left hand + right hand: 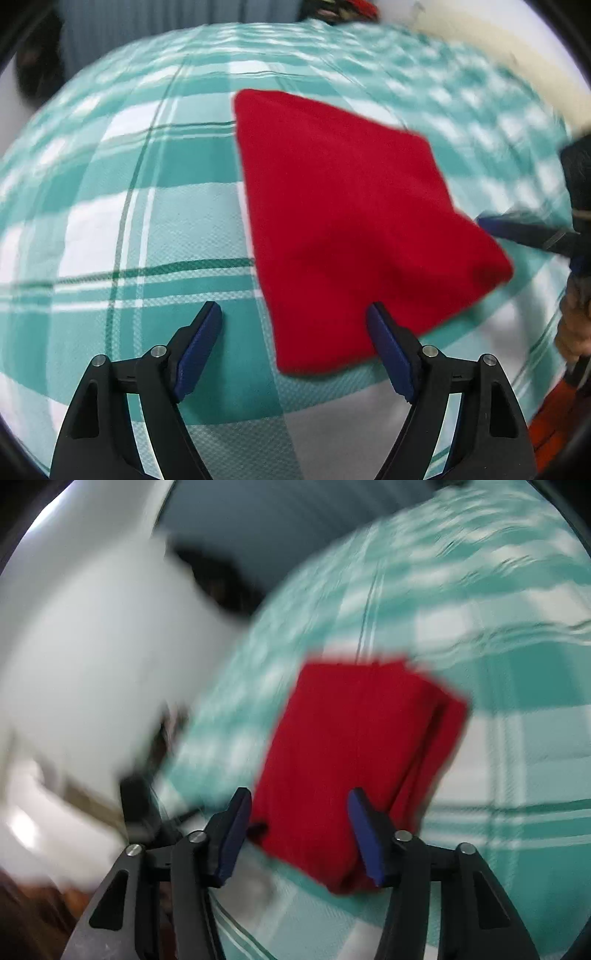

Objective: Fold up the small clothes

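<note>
A red cloth (354,229) lies folded into a flat rectangle on the teal and white checked sheet (155,221). My left gripper (293,314) is open and empty, just short of the cloth's near edge, its right finger over that edge. My right gripper (297,801) is open and empty too, its jaws on either side of the cloth's near end (354,753), a little above it. The stacked layers show along the cloth's right side in the right wrist view. The right gripper also shows at the right edge of the left wrist view (517,229).
The checked sheet (517,664) covers the whole work surface. A white blurred shape (92,646) fills the left of the right wrist view. A dark object (340,7) sits past the sheet's far edge. A cream band (517,59) runs along the far right.
</note>
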Demonstrator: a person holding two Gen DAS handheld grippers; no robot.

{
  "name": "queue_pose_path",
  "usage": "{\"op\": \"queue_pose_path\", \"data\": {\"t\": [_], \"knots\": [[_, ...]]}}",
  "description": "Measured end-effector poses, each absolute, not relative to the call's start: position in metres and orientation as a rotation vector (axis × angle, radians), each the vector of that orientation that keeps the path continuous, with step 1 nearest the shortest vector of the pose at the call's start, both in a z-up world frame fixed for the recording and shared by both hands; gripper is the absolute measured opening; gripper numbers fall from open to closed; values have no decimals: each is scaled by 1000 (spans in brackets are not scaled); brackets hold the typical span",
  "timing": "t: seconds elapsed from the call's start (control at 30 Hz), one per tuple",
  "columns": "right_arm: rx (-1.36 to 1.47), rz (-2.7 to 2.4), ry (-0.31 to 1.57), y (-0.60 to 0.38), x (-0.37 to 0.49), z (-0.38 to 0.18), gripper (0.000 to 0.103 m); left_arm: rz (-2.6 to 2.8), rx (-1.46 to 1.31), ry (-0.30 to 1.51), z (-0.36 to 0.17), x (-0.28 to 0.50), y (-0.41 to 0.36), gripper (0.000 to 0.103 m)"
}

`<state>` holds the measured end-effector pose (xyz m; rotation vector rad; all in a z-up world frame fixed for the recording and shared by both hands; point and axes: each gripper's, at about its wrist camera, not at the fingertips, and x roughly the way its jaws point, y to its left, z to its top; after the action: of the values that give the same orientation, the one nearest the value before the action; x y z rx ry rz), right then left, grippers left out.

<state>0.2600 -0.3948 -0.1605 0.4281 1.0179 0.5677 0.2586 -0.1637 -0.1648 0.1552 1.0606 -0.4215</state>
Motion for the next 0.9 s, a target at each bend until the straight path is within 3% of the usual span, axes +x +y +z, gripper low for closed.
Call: {"op": "queue_pose_path", "data": {"t": [0.07, 0.4, 0.43, 0.57, 0.67, 0.8, 0.83, 0.9], "knots": [[219, 452, 1152, -375, 255, -192, 38, -418, 193, 1053, -163, 255, -168, 83], [255, 409, 1107, -381, 239, -192, 38, -360, 234, 1054, -158, 254, -170, 83], [258, 407, 1115, -381, 241, -191, 39, -358, 239, 1053, -157, 253, -170, 83], [290, 435, 1136, -385, 255, -169, 59, -353, 238, 1055, -158, 253, -169, 83], [325, 347, 1060, -416, 279, -144, 59, -353, 225, 1058, -157, 253, -168, 83], [500, 269, 1053, -446, 326, -153, 59, -356, 214, 1064, -157, 254, -166, 83], [517, 274, 1062, -446, 335, -157, 57, -357, 214, 1064, -157, 254, -166, 83], [529, 274, 1092, -440, 354, -170, 43, -361, 211, 1066, -157, 255, -166, 83]]}}
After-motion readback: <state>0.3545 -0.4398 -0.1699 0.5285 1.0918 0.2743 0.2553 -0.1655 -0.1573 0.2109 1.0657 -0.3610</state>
